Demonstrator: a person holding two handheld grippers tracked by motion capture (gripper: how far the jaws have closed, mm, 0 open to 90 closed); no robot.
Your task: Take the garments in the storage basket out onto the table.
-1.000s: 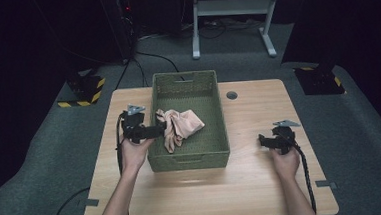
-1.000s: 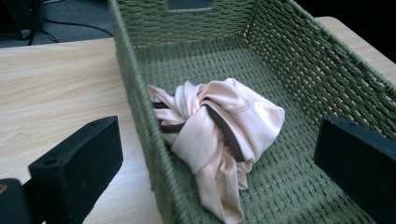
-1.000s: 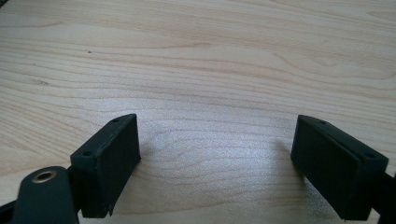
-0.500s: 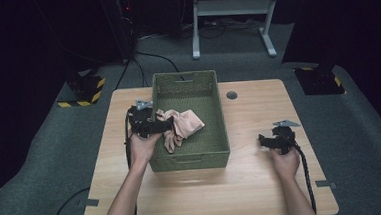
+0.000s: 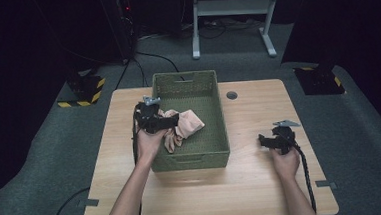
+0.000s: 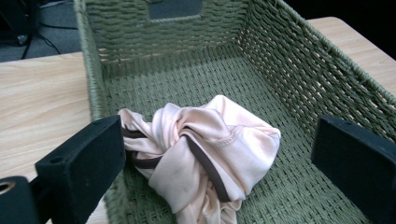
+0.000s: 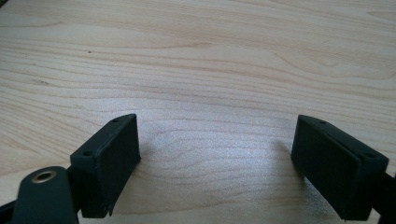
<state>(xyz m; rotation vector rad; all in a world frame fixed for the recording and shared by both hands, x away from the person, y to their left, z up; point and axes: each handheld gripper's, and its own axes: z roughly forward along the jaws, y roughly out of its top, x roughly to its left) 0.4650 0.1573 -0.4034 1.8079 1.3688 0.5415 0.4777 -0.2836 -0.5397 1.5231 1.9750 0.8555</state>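
Note:
A crumpled pale pink cloth with dark brown trim (image 6: 205,144) lies inside the green woven basket (image 5: 215,141), against its left wall; in the high view the cloth (image 5: 187,126) sits mid-basket. My left gripper (image 5: 173,121) hovers over the basket's left rim, pointing right at the cloth. In the left gripper view this gripper (image 6: 219,156) is open, its jaws wide on either side of the cloth without pressing it. My right gripper (image 5: 263,140) rests low over the bare wood at the right and is open (image 7: 217,158) with nothing between its jaws.
The wooden table (image 5: 258,108) has a round cable hole (image 5: 232,95) behind the basket's right corner. A white metal stand (image 5: 232,7) and black-and-yellow floor bases (image 5: 85,91) stand on the carpet beyond the table.
My left gripper has moved right and slightly away from me, from beside the basket to over its left rim, and the cloth has shifted farther in. The right gripper has stayed put.

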